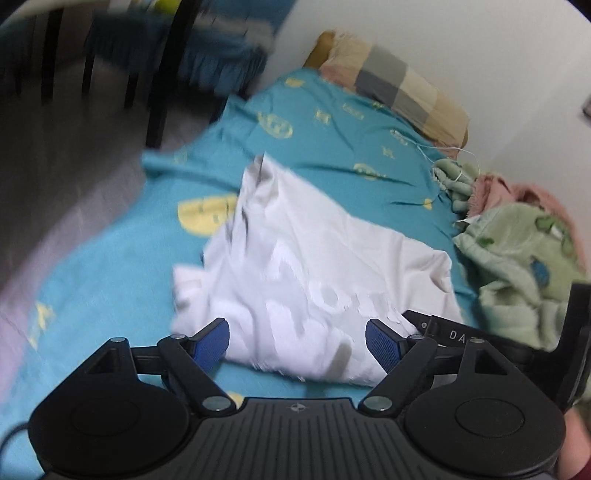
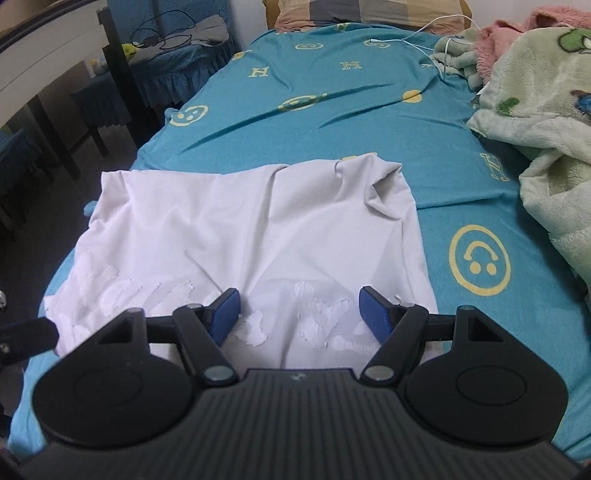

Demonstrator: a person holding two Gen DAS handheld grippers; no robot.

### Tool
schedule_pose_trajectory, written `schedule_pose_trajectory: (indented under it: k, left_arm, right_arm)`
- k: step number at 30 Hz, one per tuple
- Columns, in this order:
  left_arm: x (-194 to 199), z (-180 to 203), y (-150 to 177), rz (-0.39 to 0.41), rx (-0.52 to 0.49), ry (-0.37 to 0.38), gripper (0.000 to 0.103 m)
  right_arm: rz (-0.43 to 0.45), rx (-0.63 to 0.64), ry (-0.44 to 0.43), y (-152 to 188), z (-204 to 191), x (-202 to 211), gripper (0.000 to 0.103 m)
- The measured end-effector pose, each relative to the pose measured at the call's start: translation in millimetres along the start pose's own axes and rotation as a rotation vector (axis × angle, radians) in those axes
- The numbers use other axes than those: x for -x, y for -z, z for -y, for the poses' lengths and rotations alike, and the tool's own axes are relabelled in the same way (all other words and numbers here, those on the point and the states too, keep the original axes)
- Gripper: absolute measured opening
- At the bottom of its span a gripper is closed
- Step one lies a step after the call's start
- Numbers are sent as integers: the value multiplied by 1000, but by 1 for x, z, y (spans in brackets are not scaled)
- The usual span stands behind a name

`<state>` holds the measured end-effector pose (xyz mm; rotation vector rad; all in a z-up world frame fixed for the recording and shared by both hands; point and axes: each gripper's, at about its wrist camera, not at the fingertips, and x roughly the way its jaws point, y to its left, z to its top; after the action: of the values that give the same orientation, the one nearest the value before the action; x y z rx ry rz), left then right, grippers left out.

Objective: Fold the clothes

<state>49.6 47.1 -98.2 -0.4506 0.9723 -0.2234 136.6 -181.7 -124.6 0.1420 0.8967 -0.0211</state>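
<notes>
A bed covered by a teal sheet [image 2: 332, 122] printed with yellow smiley faces and letter H marks fills both views, with a checked pillow [image 2: 369, 11] at its far end and a crumpled green fleece blanket [image 2: 535, 110] along its right side. A pale grey T-shirt [image 2: 258, 229] with raised white lettering lies partly folded on the near part of the sheet, close to the bed's left edge. The left gripper [image 1: 297, 339] and right gripper [image 2: 299, 314] both hover over the shirt's near edge, blue-padded jaws spread wide, gripping nothing.
</notes>
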Motion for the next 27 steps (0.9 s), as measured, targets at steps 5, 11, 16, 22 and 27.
schedule_pose_trajectory:
  k: [5, 11, 16, 22, 27]
  left_arm:
    - [-32, -31, -3, -96, 231, 53, 83]
    - [-38, -58, 0, -69, 441, 125, 83]
    - [-39, -57, 5, -178, 468, 116, 83]
    - [-46, -59, 2, -171, 482, 119, 81]
    - [-47, -74, 0, -106, 584, 126, 64]
  right_arm:
    - [-1, -19, -5, 0, 3, 2, 73]
    - [-6, -39, -20, -2, 5, -1, 73]
    - [-10, -38, -16, -2, 4, -4, 73]
    - [-9, -23, -3, -1, 2, -6, 73]
    - [-10, -10, 10, -2, -1, -8, 73]
